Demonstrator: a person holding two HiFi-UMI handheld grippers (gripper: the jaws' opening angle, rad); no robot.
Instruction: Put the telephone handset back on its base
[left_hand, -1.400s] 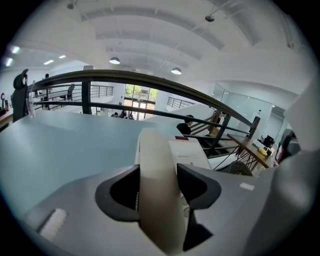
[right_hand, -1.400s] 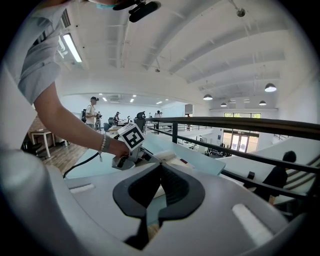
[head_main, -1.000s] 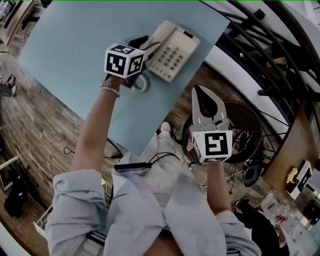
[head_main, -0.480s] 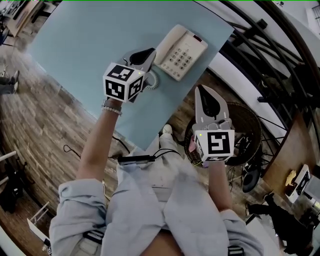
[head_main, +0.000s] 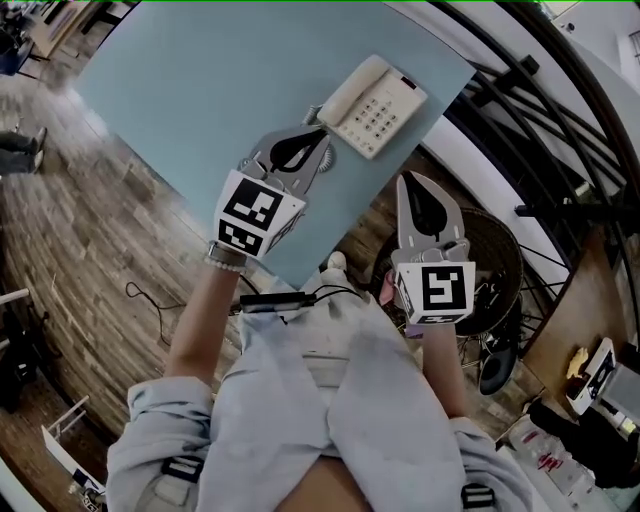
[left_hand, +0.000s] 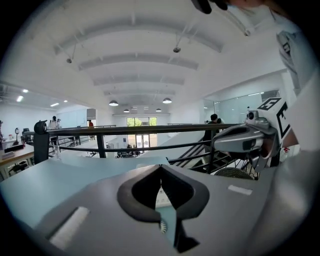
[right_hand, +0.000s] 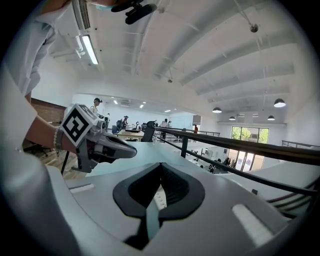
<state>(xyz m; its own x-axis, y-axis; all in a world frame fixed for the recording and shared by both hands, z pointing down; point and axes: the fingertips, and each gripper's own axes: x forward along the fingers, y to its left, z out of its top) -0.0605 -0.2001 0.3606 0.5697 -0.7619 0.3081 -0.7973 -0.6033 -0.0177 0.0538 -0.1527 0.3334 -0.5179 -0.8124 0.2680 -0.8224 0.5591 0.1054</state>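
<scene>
Telephone (head_main: 375, 103) just beyond left tool (head_main: 320, 138), tool empty (jaws together)

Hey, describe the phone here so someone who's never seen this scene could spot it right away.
Start with the big pale blue table filling the top of the head view. Near its right corner, beside the black railing, sits the telephone. It is the only cream thing on the table, with a keypad, just beyond the grey left gripper.

Soft, even light on the desk (head_main: 200, 110), shadows faint. The head view is muted, bent at its edges, the floor (head_main: 50, 220) smeared at left. Gripper views are bright, ceiling lamps (left_hand: 114, 103) glaring, corners black, the left claw (left_hand: 160, 170) blurred close up.
</scene>
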